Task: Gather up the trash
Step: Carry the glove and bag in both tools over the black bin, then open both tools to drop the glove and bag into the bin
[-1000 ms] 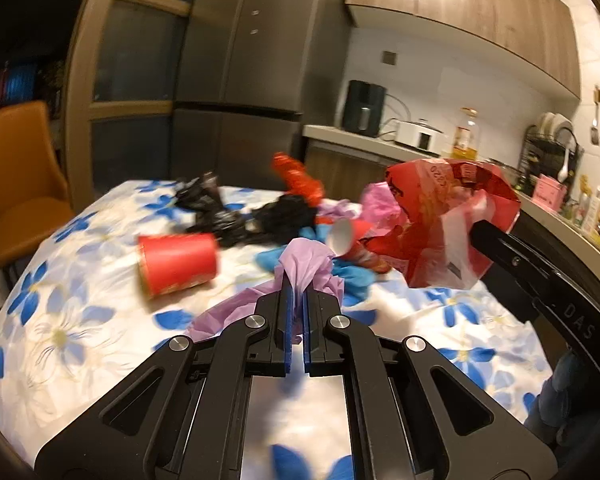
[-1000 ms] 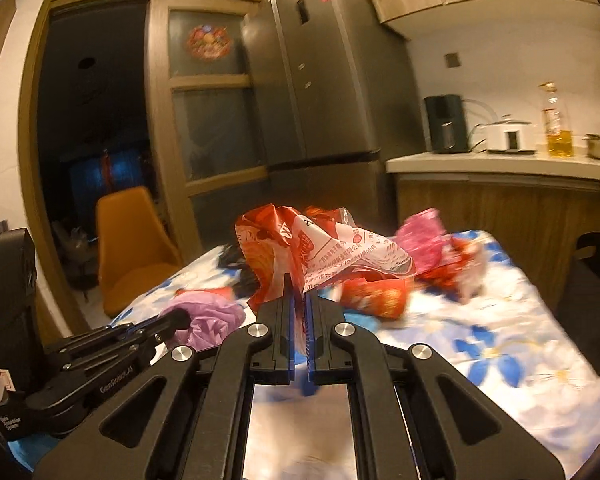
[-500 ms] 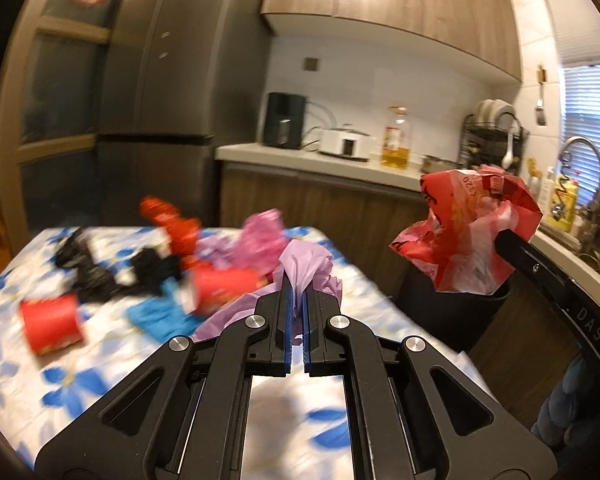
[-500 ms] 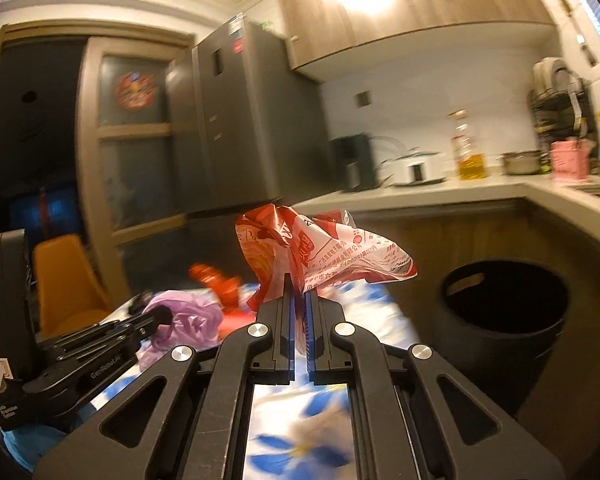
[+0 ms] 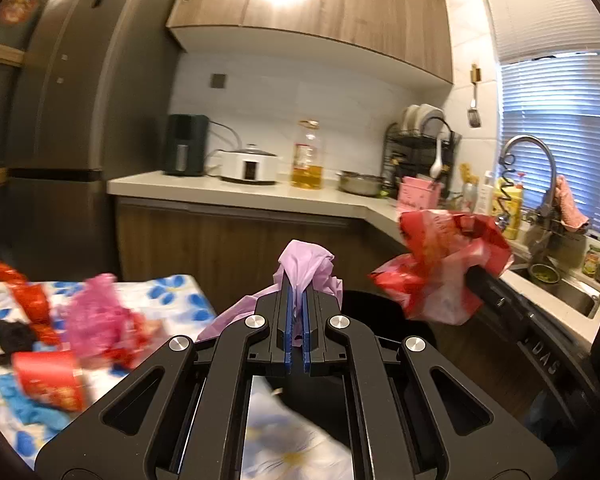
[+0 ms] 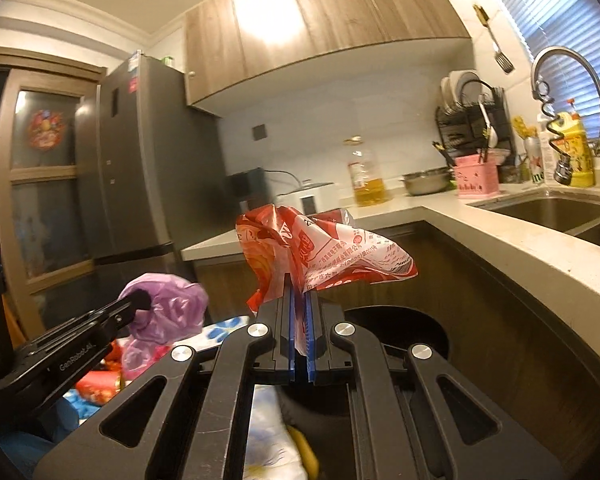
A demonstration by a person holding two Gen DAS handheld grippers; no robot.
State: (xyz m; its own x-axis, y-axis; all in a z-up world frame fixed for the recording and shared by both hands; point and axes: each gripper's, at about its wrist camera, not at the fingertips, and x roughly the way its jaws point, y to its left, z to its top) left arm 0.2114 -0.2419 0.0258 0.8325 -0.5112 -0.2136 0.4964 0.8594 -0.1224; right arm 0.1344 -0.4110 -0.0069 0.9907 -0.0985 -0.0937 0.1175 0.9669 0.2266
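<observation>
My left gripper (image 5: 296,280) is shut on a crumpled purple plastic bag (image 5: 306,264); it also shows in the right wrist view (image 6: 164,312). My right gripper (image 6: 298,280) is shut on a crumpled red-and-white plastic wrapper (image 6: 316,252), which also shows at the right of the left wrist view (image 5: 440,268). Both are held in the air over a black trash bin (image 6: 404,332), whose rim (image 5: 364,300) lies just beyond my left fingers. More trash lies on the floral table (image 5: 168,296): a red paper cup (image 5: 48,376), a pink bag (image 5: 96,320), a red wrapper (image 5: 20,288).
A wooden counter (image 5: 236,196) runs behind the bin with an oil bottle (image 5: 308,160), a cooker (image 5: 252,164) and a dish rack (image 5: 420,148). A sink (image 6: 552,208) with a tap is at the right. A grey fridge (image 6: 140,160) stands at the left.
Both grippers have swung to the right, off the table and over to the black bin, each keeping hold of its piece of trash. The table trash now lies at the left.
</observation>
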